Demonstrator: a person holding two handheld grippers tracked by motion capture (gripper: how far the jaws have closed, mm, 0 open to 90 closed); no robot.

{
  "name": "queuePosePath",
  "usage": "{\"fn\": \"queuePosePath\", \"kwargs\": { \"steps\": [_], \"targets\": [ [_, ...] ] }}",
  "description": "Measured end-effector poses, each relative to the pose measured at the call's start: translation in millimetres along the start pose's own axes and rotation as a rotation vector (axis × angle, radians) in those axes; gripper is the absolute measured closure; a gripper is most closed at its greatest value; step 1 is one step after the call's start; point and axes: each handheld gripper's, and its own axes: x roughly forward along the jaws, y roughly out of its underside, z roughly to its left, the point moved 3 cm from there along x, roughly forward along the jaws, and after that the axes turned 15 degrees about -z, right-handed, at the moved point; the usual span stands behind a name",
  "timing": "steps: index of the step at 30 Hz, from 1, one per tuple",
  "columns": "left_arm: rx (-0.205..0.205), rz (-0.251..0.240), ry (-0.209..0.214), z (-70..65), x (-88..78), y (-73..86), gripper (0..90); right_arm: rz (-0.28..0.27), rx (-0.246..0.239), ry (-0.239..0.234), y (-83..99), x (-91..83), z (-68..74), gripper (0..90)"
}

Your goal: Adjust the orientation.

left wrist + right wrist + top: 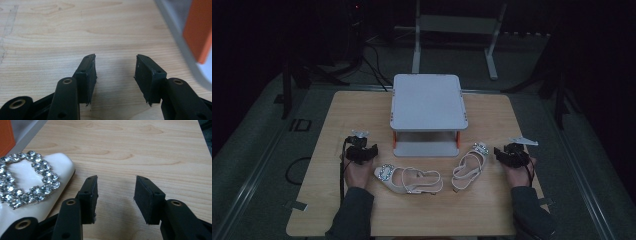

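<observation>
From above, two cream sandals, the left sandal (409, 180) and the right sandal (469, 166), lie on the wooden surface (337, 120) before a grey rack (428, 102), between the left gripper (362, 153) and right gripper (507, 152). The left gripper view shows its jaws spread over bare wood beside the rack's orange leg (198, 30). The right gripper view shows released jaws just beside the jeweled toe (30, 177) of the right sandal.

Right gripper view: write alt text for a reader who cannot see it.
The gripper stands open over a bare patch of wooden table, holding nothing. A white shoe toe with a rhinestone buckle lies at left, beside the left jaw.

wooden table (492, 107), grey stand (428, 100), two sandals (409, 180)
</observation>
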Motion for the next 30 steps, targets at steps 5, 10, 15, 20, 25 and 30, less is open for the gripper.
{"fn": "queuePosePath", "kwargs": {
  "steps": [5,10,15,20,25,30],
  "targets": [
    [-0.015,-0.02,0.04,-5.1,-9.9,-4.0,50.3,-0.004,0.002,-0.005,-1.5,-2.0,0.5,50.2],
    [-0.003,-0.053,0.062,-11.4,-25.1,-11.3,49.1,-0.005,-0.003,-0.01,-1.8,-3.2,2.5,47.9],
    [0.002,-0.079,0.071,-19.3,-42.6,-14.6,48.6,-0.004,-0.004,-0.011,-2.2,-4.1,3.3,46.0],
    [-0.007,-0.09,0.077,-32.0,-62.1,-12.6,47.6,-0.007,-0.009,-0.024,-1.5,-5.2,3.9,44.3],
    [0.03,-0.066,0.069,-49.7,-75.6,-4.1,43.2,-0.017,0.0,-0.019,-2.7,-7.8,2.2,43.8],
    [0.042,-0.047,0.075,-61.4,-86.5,8.1,35.8,-0.013,-0.003,-0.019,-2.0,-7.2,2.9,43.5]
  ]
}}
